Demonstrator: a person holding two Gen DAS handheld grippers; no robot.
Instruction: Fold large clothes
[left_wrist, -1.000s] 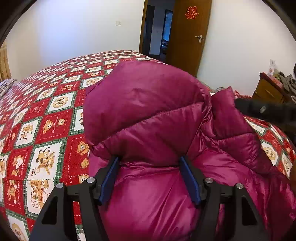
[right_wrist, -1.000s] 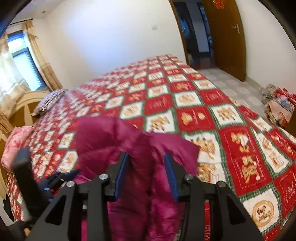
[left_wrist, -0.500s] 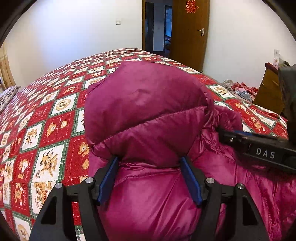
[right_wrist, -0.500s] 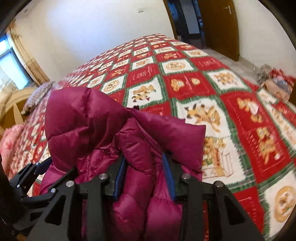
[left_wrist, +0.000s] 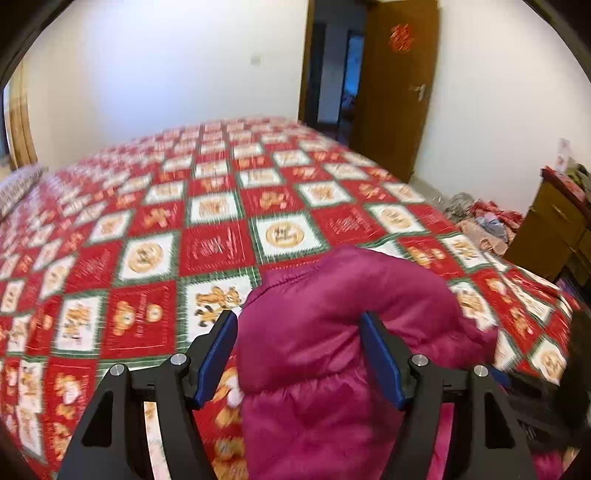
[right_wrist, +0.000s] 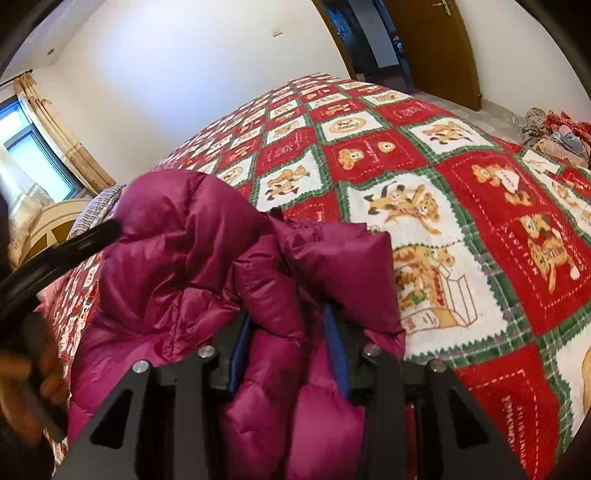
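A magenta puffy down jacket (left_wrist: 332, 332) lies bunched on the bed, also in the right wrist view (right_wrist: 177, 266). My left gripper (left_wrist: 299, 325) has its blue-padded jaws wide apart, with the jacket's hood bulging between them; the right pad touches the fabric, the left pad stands just clear. My right gripper (right_wrist: 288, 325) is shut on a thick fold of the jacket near its collar, and the fabric covers the fingertips.
The bed carries a red, white and green bear-print quilt (left_wrist: 207, 236). A wooden door (left_wrist: 395, 85) stands open at the back. A wooden cabinet (left_wrist: 554, 229) and a pile of clothes (left_wrist: 484, 221) are on the right. A headboard and window (right_wrist: 33, 155) are on the left.
The left gripper has swung and pulled back, so the hood now shows lower and smaller with much more quilt in view. The right gripper has moved lower and closer to the jacket, still clamped.
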